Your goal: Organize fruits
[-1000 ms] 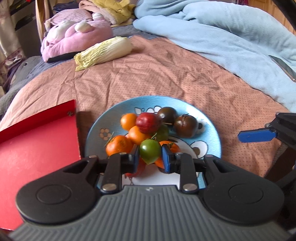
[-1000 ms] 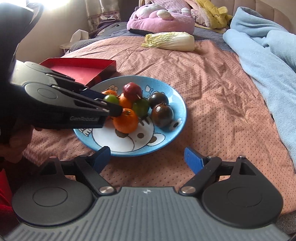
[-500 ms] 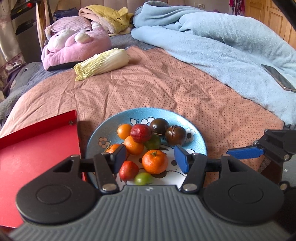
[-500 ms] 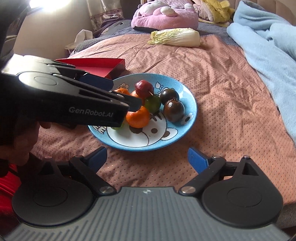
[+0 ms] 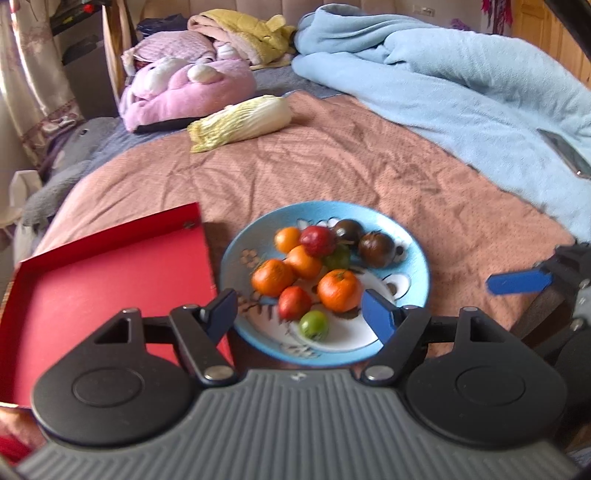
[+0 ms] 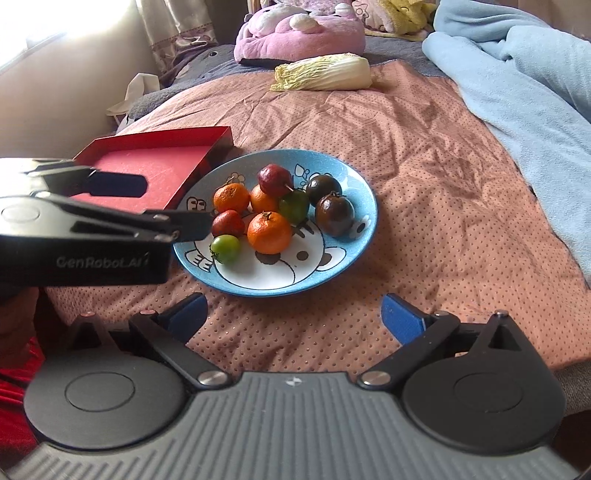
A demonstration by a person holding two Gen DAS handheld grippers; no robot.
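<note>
On the bed, over a dotted salmon-pink cover (image 6: 424,155): one blue cartoon-print plate (image 6: 354,236), near the bed's front edge, holding nine fruits. Contents, right-wrist view: small green tomato (image 6: 225,248) alone at the plate's near left; red tomato (image 6: 228,222) just behind it; large orange mandarin (image 6: 269,232) beside both; second mandarin (image 6: 231,196) and a third (image 6: 263,199) farther back; dark red fruit (image 6: 273,180) resting on top of the cluster; darker green tomato (image 6: 294,206) under it; two brown-black tomatoes (image 6: 334,214) touching one another on the right. Red shallow tray (image 6: 147,173), lying just left of the plate, its corner close to the plate's rim. Left tool (image 5: 299,314): released, blue-padded fingers spread wide above the plate's near edge, gripping nothing; the green tomato lies on the plate between and below them. Right tool (image 6: 293,314): released likewise, fingers parted over bare cover in front of the plate, well clear of the fruit. Background items: napa cabbage (image 6: 325,72) lying on the cover's far side; pink plush cushion (image 6: 299,35) behind it; light blue blanket (image 6: 524,74) bunched along the right; phone (image 5: 565,153) resting on that blanket.
</note>
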